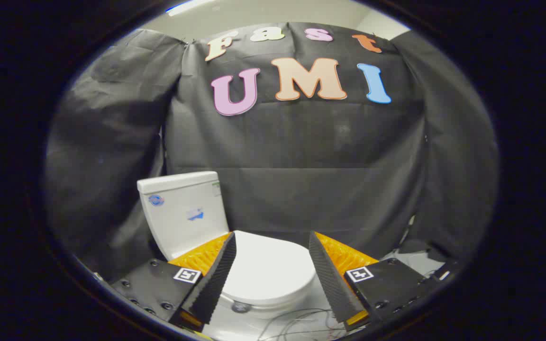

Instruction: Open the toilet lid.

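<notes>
While approaching from above and in front: tank (185,213) beyond left finger (213,277), upright against booth wall. Toilet lid (268,272) flat down, closed, seen between spread fingers, ahead and below, long axis running tank to front lip. Gripper (273,279) jaws released, grasping nothing. Right finger (330,279) beside lid's right edge. Loose cables (292,322) on floor below.

The gripper (272,239) has 2 wedge-shaped fingers (216,279) that taper toward their tips. Each finger's inner face is a black pad with fine ribbing, and its outer side is orange plastic with a grooved surface. Behind each finger sits a flat black block (152,289) studded with round dark screw heads. Each block carries 1 small square white marker (187,275) printed with a black pattern, just beside the finger's orange base.
</notes>
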